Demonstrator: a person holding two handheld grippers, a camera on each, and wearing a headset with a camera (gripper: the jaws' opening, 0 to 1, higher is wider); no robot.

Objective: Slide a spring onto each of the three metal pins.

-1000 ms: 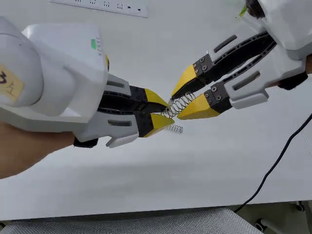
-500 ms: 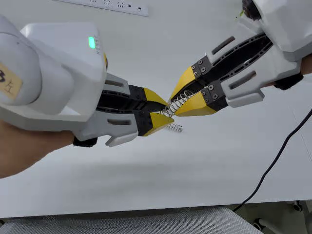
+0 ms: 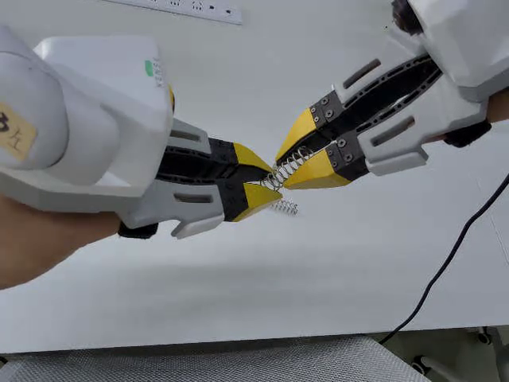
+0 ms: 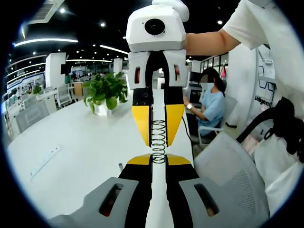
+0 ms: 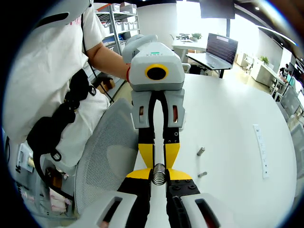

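**Item:** silver coiled wire spring, being carried clear of the white surface. It is lying lengthwise between the yellow-tipped jaws of the right hand-held gripper, which are pressing in on its coils.

**Long axis:** running along those jaws and pointing straight at the left hand-held gripper, which is facing it tip to tip. The spring's free end is meeting the left jaws, and these are standing only narrowly apart.

**Hidden:** whether the left jaws are pinching a pin cannot be told, since coils and jaw tips are covering the spot.

**Coming move, as judged:** feeding the spring along that shared line.

**Nearby:** a second small silver spring is lying just below the left jaws. Two short grey metal pins are resting beside the left hand-held gripper in the right gripper view.
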